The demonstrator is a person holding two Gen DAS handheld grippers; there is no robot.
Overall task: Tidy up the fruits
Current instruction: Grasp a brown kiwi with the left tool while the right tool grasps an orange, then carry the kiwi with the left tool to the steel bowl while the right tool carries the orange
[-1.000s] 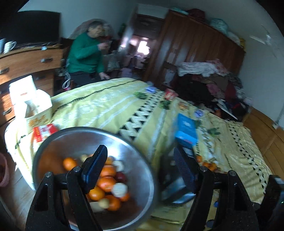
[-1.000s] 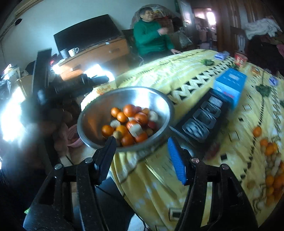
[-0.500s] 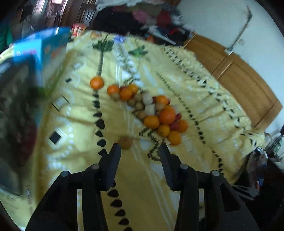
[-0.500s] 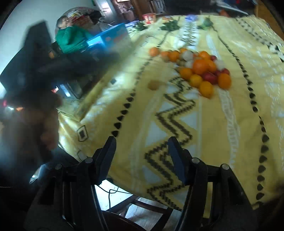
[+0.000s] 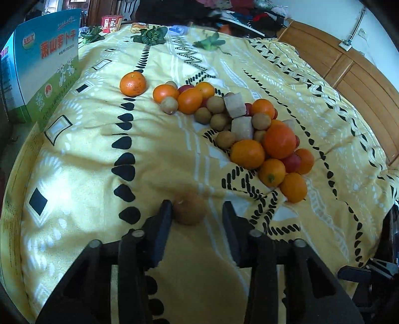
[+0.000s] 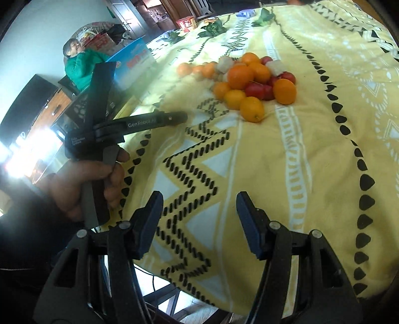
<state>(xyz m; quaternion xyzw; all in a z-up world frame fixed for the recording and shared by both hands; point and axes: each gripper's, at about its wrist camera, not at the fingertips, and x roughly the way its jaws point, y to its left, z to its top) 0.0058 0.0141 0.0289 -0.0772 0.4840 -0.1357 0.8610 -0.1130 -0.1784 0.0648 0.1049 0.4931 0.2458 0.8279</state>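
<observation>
A pile of fruit (image 5: 251, 129) lies on the yellow patterned cloth (image 5: 99, 154): oranges, small brown round fruits, red ones and pale cubes. One orange (image 5: 132, 84) sits apart at the left. A single brown fruit (image 5: 188, 209) lies between the fingers of my open left gripper (image 5: 197, 211), close to the left finger. My right gripper (image 6: 199, 206) is open and empty above the cloth, short of the pile (image 6: 249, 79). The left gripper and the hand holding it show in the right wrist view (image 6: 139, 123).
A blue and green box (image 5: 40, 64) stands at the left of the cloth. Leafy greens (image 5: 149, 36) and small packets (image 5: 111, 23) lie at the far end. A person in green (image 6: 82, 62) sits beyond the table, by a wooden dresser (image 6: 49, 112).
Both grippers swung away from the steel bowl of fruit to the pile on the cloth. My left gripper has dropped forward so the lone brown fruit now sits between its fingers.
</observation>
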